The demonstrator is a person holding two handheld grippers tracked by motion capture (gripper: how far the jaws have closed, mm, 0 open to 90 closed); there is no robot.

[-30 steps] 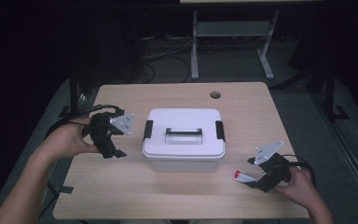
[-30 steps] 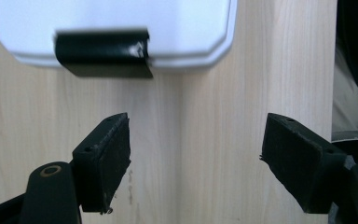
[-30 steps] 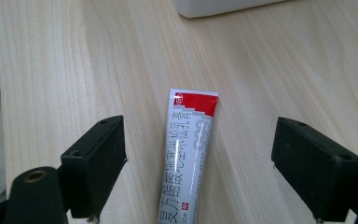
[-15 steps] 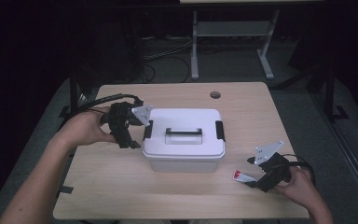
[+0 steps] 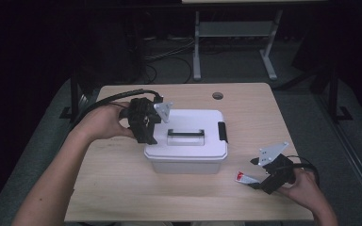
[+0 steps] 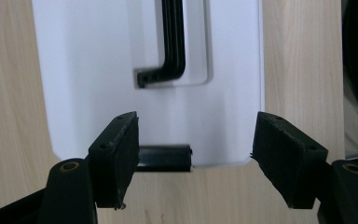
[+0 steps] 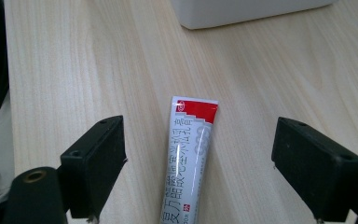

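A pale wooden table (image 5: 122, 197) stands in a dark room, with bare wood open at its front and left. The white lidded box (image 5: 188, 141) sits mid-table, lid on — contents hidden. The left gripper (image 6: 193, 154) hovers at its left latch (image 6: 165, 158), jaws spread. The right gripper (image 7: 198, 172) straddles the tube (image 7: 189, 163), released, seemingly not touching it.

- Left gripper (image 5: 147, 123): held in left hand (image 5: 104, 123), forearm stretched in from lower left, jaws spread wide and pointing down.
- Right gripper (image 5: 264, 176): low at right, in right hand (image 5: 306, 182), jaws spread wide, aimed left.
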